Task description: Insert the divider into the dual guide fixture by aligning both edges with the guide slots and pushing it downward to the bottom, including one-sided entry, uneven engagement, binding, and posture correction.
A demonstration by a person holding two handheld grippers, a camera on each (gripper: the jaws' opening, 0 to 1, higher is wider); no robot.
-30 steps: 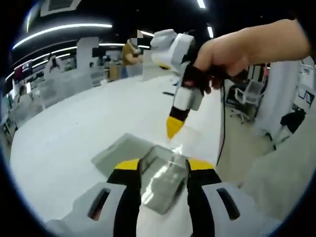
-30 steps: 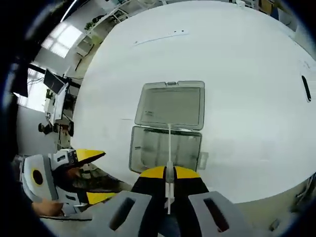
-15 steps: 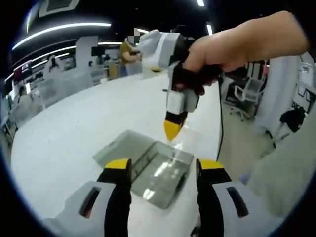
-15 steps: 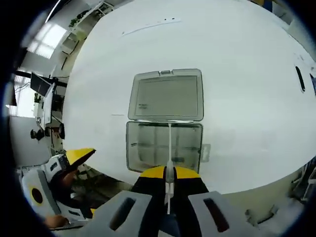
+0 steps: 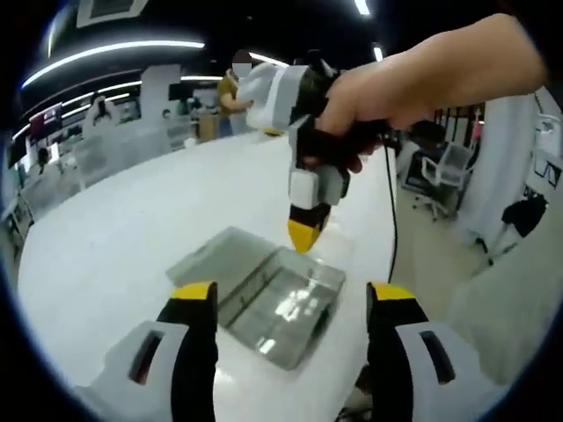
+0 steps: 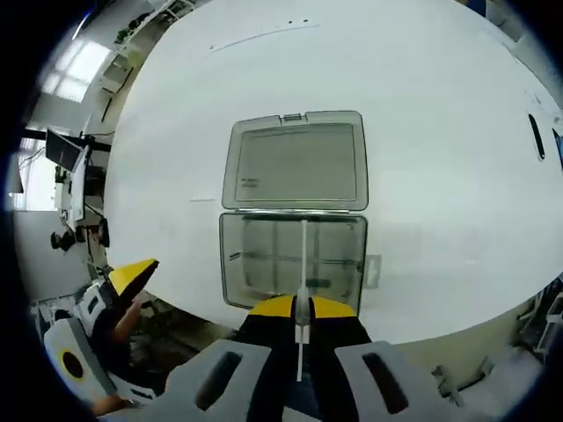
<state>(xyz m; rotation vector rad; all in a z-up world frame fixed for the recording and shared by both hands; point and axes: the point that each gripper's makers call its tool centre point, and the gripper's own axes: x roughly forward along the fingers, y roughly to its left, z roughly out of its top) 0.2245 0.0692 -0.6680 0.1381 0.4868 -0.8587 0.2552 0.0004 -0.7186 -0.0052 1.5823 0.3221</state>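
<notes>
The right gripper [image 6: 301, 309] is pinching the thin clear divider [image 6: 303, 264] tight, holding it on edge just above the open clear box [image 6: 293, 272] on the white table [image 6: 440, 132]. This looks like the lining-up step, w/ the divider not in yet. Next it needs both edges over the slots, then a straight push down. The left gripper [image 5: 290, 308] is hanging near the box w/ fingers wide apart & holding nothing. The flat lid [image 6: 295, 163] is lying open behind. Nothing is blocking the way
</notes>
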